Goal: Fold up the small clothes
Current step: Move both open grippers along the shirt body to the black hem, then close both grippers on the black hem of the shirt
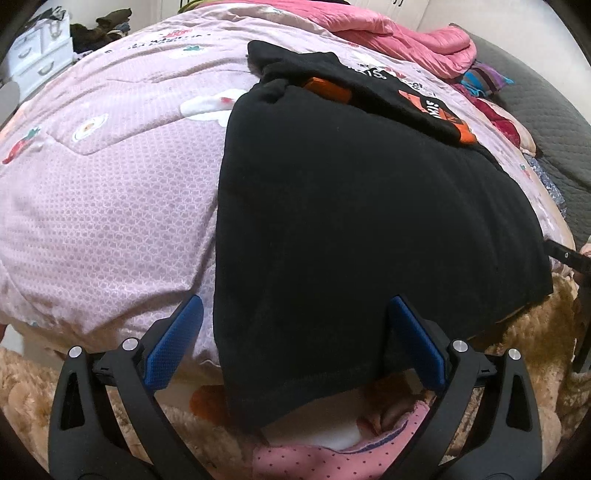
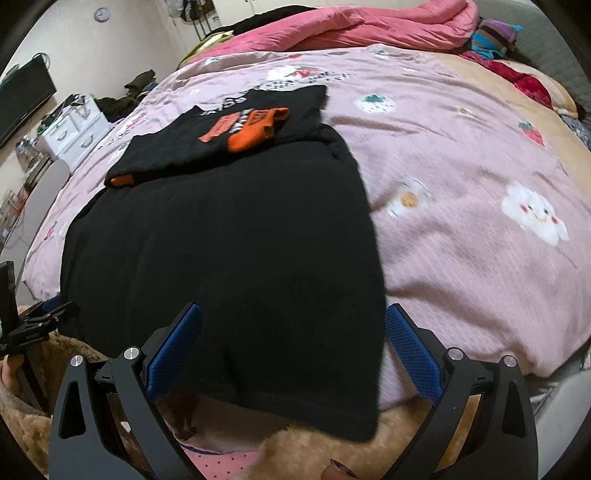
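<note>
item: left tongs [image 1: 295,347], near edge of the bed. blue pads spread wide, nothing between them; the black garment [image 1: 369,221] hangs over the near edge in the gap, its near left corner drooping toward the fuzzy tan blanket [image 1: 37,387] below.

item: right tongs [image 2: 293,350], same near edge, further right. also spread wide and empty, straddling the garment's near right corner.

item: black garment, laid mostly flat on the pink quilt [image 2: 461,166], running from the near edge toward the middle of the bed. edges hard to read, black on black.

item: folded black top with orange trim [image 2: 236,129], far end, resting partly on the black garment's far edge.

item: pink comforter [image 2: 369,26], bunched along the far side; white drawer unit [image 2: 74,129] far left, off the bed.

risks, judged:
- overhanging hem may slide off the bed if nudged, since part of its weight hangs free.
- either pair of tongs may pinch only one layer, or catch the quilt beneath, leaving a crooked fold.
- lifting the near edge toward the far side may drag or topple the folded top lying on it.
- uneven lift between the two sides would skew the crease.
</note>
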Action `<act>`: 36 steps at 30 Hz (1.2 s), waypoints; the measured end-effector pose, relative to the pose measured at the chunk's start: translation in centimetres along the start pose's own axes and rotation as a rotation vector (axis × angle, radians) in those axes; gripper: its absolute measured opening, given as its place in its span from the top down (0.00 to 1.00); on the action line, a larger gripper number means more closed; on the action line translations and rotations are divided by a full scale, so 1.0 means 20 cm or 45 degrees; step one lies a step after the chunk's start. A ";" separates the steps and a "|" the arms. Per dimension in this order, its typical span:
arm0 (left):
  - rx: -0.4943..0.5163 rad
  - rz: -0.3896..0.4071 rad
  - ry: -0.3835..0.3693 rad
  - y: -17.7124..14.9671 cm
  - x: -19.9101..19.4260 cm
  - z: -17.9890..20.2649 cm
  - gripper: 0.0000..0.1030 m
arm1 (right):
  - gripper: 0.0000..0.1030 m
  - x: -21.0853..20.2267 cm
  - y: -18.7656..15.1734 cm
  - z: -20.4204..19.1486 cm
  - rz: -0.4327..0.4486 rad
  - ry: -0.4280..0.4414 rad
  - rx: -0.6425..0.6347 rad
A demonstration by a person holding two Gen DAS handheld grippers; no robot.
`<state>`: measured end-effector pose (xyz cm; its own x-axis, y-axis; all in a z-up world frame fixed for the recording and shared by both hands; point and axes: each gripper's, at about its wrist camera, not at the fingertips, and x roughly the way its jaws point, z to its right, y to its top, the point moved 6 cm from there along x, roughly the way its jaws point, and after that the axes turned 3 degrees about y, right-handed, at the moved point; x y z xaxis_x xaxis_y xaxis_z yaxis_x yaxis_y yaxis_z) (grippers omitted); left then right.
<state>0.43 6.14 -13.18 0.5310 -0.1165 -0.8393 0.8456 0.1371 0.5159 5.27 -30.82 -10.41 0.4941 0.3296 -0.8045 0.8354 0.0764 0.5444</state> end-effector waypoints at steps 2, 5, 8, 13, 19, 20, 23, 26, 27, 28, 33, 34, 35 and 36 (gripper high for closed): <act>-0.001 -0.003 0.000 -0.01 0.00 0.00 0.09 | 0.05 0.00 -0.02 0.03 -0.013 0.018 0.025; 0.011 -0.007 0.012 -0.02 -0.01 0.00 0.09 | 0.06 -0.01 -0.06 0.07 -0.022 0.017 0.041; 0.013 -0.003 0.015 -0.03 -0.01 0.01 0.09 | 0.16 -0.03 -0.08 0.08 -0.024 0.032 0.037; -0.008 -0.002 -0.003 -0.03 -0.02 0.00 0.09 | 0.34 0.00 -0.13 0.06 -0.087 0.020 -0.029; -0.083 0.005 -0.066 -0.01 -0.02 -0.04 0.09 | 0.75 0.01 -0.16 0.01 -0.106 0.059 -0.108; -0.085 0.006 -0.068 -0.01 -0.02 -0.04 0.09 | 0.80 0.01 -0.16 -0.01 -0.097 0.043 -0.150; -0.073 0.011 -0.056 -0.01 -0.02 -0.03 0.09 | 0.91 -0.05 -0.14 -0.07 -0.039 0.100 -0.194; -0.076 0.016 -0.059 -0.01 -0.02 -0.03 0.09 | 0.93 -0.11 -0.09 -0.11 0.045 0.206 -0.156; -0.083 0.018 -0.065 0.00 -0.02 -0.03 0.09 | 0.93 -0.13 -0.07 -0.12 0.079 0.248 -0.143; -0.094 0.021 -0.075 -0.01 -0.03 -0.04 0.09 | 0.93 -0.14 -0.05 -0.12 0.108 0.281 -0.132; -0.113 0.033 -0.112 0.00 -0.05 -0.04 0.40 | 0.93 -0.22 0.03 -0.11 0.246 0.382 -0.060; -0.112 0.031 -0.119 0.00 -0.05 -0.04 0.45 | 0.93 -0.24 0.04 -0.11 0.266 0.392 -0.053; -0.110 0.027 -0.123 0.00 -0.05 -0.03 0.53 | 0.93 -0.24 0.06 -0.11 0.280 0.403 -0.050; -0.109 0.024 -0.126 0.00 -0.05 -0.03 0.60 | 0.93 -0.25 0.07 -0.11 0.294 0.416 -0.048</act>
<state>-0.14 6.87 -12.53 0.5532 -0.2089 -0.8064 0.8298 0.2232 0.5114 3.37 -30.39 -5.16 0.5599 0.6235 -0.5457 0.6989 -0.0018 0.7152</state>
